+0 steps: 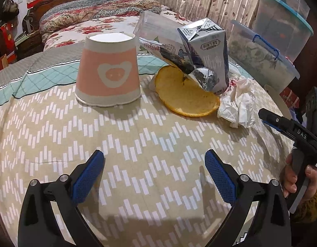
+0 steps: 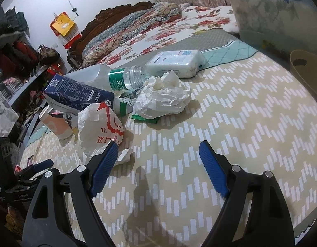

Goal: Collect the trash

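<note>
Left wrist view. Left gripper (image 1: 154,156) low over tablecloth (image 1: 138,135), beige with white zigzag dashes; jaws spread wide, blue pads (image 1: 87,177) bare, nothing between. Trash grouped at far side of cloth, well apart from the pads. Far left: pink paper cup (image 1: 108,71), upside down, white bear face on its side. Right of cup: orange peel (image 1: 185,91) lying flat. Above peel: foil snack wrapper (image 1: 179,58) leaning against grey milk carton (image 1: 208,49), carton upright but tilted. Behind these, clear plastic bottle (image 1: 153,25), partly hidden. Right of peel, touching it or nearly so: crumpled white tissue (image 1: 237,105). Far right: clear storage box (image 1: 261,55) with blue latch. At right edge, right gripper (image 1: 267,117) seen side-on, held by a hand (image 1: 296,177).

Right wrist view. Right gripper (image 2: 158,150) also over cloth, jaws apart, empty between. Left pad (image 2: 105,164) overlaps white plastic bag (image 2: 98,127) with red print; contact not clear. Small paper scrap (image 2: 124,156) just beside that pad. Far centre: crumpled tissue (image 2: 162,98), green wrapper (image 2: 146,119) under its near edge. Behind: bottle (image 2: 117,78) on its side, cap off, green label; white tissue pack (image 2: 177,61) to its right. Left: carton (image 2: 78,96) and cup (image 2: 55,123). Tan bin (image 2: 306,72) at right edge, only partly visible.
</note>
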A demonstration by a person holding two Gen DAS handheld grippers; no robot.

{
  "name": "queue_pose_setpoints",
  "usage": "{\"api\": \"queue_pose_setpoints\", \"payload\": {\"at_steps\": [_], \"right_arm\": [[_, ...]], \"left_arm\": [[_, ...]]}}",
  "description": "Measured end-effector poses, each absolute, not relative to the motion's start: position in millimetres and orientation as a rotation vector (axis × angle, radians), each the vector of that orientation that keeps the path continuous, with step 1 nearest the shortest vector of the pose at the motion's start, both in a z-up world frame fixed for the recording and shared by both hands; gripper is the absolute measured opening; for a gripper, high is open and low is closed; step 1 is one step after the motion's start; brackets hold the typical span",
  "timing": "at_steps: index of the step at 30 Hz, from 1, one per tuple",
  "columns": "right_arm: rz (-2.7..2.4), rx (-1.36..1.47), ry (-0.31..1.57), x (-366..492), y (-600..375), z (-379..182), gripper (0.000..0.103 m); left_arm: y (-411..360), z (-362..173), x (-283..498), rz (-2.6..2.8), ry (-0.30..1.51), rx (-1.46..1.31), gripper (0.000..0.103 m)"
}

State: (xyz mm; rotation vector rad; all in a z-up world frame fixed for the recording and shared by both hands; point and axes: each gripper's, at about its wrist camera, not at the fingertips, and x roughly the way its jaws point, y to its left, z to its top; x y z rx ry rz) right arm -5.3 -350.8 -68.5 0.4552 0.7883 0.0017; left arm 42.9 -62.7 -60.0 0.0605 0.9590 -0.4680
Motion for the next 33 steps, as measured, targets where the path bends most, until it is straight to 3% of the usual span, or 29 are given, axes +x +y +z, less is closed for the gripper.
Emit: {"api": "queue_pose_setpoints", "payload": {"at_steps": [7, 25, 33], "right_arm": [[0.082, 0.491, 0.754, 1.0, -336.4, -54.2, 0.080], [0.310, 0.141, 0.607, 66.0, -238.6, 49.3, 0.081], [0.336, 0.048, 0.769, 121.4, -223.2, 25.6, 0.077]], "left_arm": [[-49.7, -59.0, 45.0, -0.409, 0.951, 0.011, 0.094], [-26.3, -48.9, 47.2, -0.358, 0.904, -0.065, 0.093], [-29.2, -48.6, 45.2, -0.359, 0.903, -0.062, 0.093]]}}
